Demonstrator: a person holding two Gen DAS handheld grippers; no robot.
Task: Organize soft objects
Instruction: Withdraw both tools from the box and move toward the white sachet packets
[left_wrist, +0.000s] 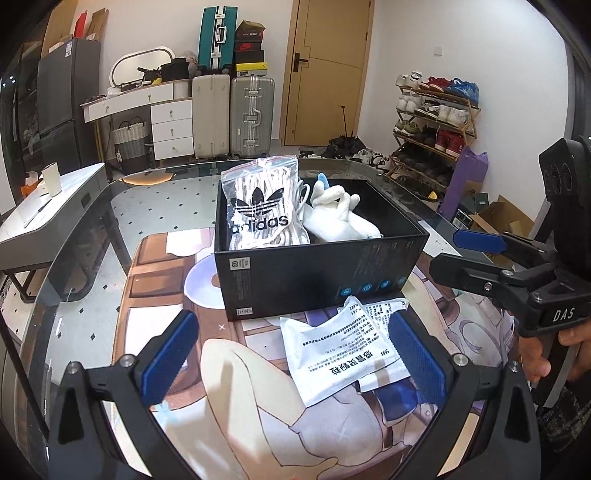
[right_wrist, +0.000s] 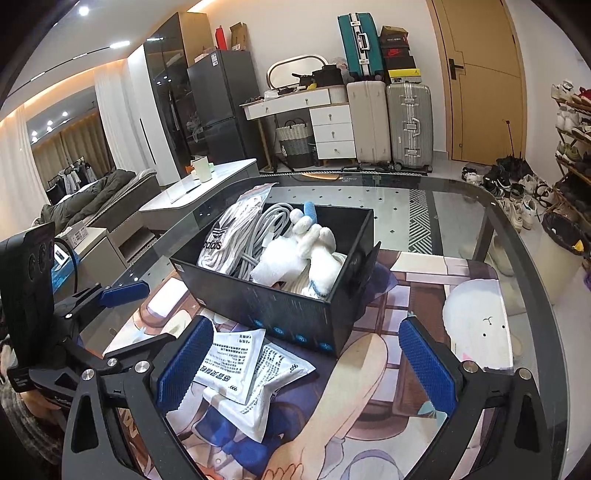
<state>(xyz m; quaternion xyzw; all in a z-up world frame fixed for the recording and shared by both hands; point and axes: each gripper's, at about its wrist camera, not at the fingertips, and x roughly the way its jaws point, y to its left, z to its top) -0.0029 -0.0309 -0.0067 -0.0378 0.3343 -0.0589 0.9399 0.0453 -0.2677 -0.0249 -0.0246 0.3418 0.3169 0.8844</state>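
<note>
Left gripper (left_wrist: 295, 354) & right gripper (right_wrist: 306, 358) are being held wide open, nothing gripped; white packets (left_wrist: 343, 347) are lying between the fingers, box (left_wrist: 314, 273) just beyond.

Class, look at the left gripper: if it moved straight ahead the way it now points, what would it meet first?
Probably the white sachets lying between the open left gripper's fingers; beyond them stands the black box. Depth is uncertain.

A teal suitcase (left_wrist: 217, 37) stands atop two pale suitcases (left_wrist: 232, 114) beside a wooden door (left_wrist: 325, 70) and a shoe rack (left_wrist: 436, 122).
</note>
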